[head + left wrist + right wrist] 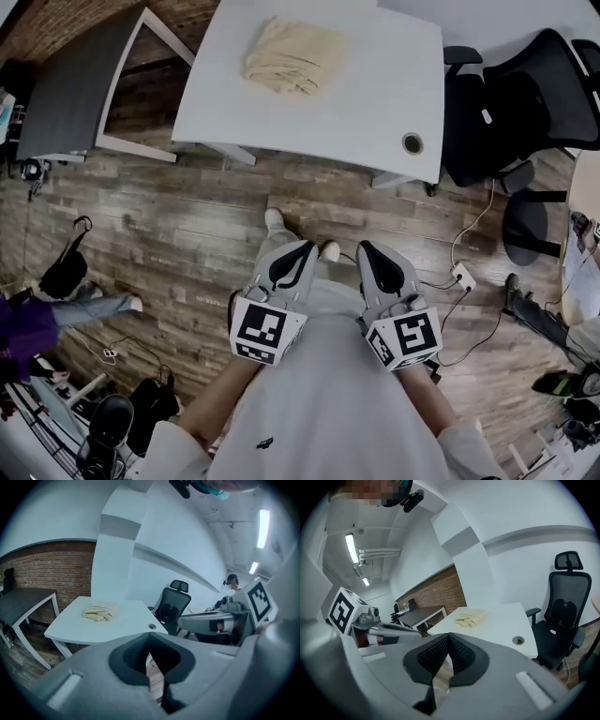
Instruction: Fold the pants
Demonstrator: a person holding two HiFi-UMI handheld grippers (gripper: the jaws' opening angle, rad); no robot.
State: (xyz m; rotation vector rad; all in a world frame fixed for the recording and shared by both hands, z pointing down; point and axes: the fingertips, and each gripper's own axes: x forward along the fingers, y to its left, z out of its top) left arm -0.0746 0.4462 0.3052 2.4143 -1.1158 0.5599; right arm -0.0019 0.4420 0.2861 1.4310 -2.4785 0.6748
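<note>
From the head view, my left gripper [295, 261] and my right gripper [377, 261] were side by side, close to my body and over the wooden floor [187, 206], clear of the near edge of the white counter [375, 112]. Each pointed toward the counter, with its marker cube nearest me. The pants [293, 56], a cream folded bundle, lay on the counter toward its far left part, well apart from both grippers. A round cable hole [412, 143] sat by the counter's near right corner. A black office chair [525, 94] stood past the counter's right edge, and a dark table [75, 84] stood off its left edge.

In the left gripper view, my jaws were together with nothing between them; only a sliver of floor showed through the notch behind the pads. Beyond them the pants [101, 612] rested near the middle of the counter top as seen from there, with the office chair behind the counter's right corner and a brick wall [42, 564] to the left. My right gripper reached in from the right edge of the picture.

In the right gripper view, those jaws were also pressed together and empty. The pants [471, 618] lay on the counter's far side, the cable hole was near its closer edge, and the chair stood to the right. My left gripper showed at the left.
</note>
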